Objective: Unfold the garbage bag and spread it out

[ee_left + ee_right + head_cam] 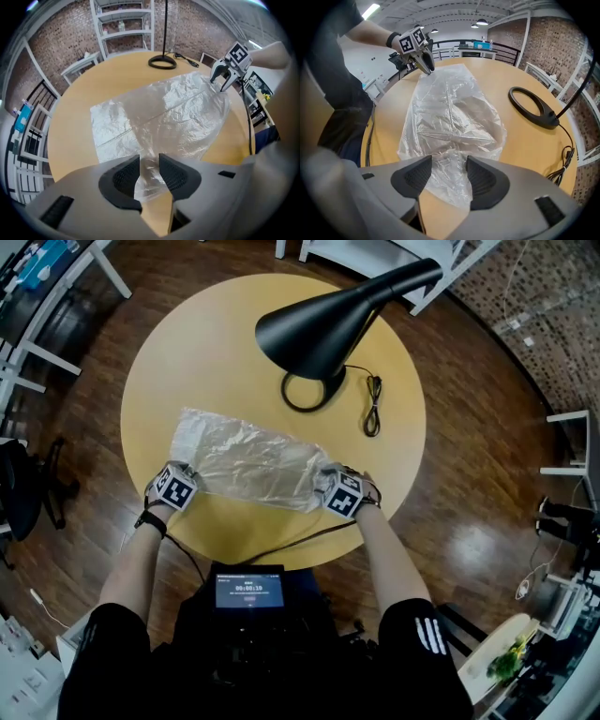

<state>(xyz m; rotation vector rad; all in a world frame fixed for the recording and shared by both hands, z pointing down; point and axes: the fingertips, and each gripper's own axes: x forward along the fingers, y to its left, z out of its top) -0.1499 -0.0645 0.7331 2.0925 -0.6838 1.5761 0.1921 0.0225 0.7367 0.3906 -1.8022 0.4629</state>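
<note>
A crinkled clear garbage bag (248, 460) lies spread flat on the round wooden table (187, 352), reaching from its middle to its near edge. My left gripper (190, 472) is at the bag's near left corner. In the left gripper view a bunched bit of film (149, 176) sits between the pads of the left gripper (150, 161), which stand apart from it. My right gripper (324, 480) is at the near right corner, jaws wide. In the right gripper view the bag's edge (447, 187) lies loose between the pads of the right gripper (449, 164).
A black desk lamp (328, 324) leans over the far half of the table, its ring base (314, 390) and cable (372, 409) just beyond the bag. White shelving (124, 28) stands past the table. A small screen (249, 590) hangs at the person's chest.
</note>
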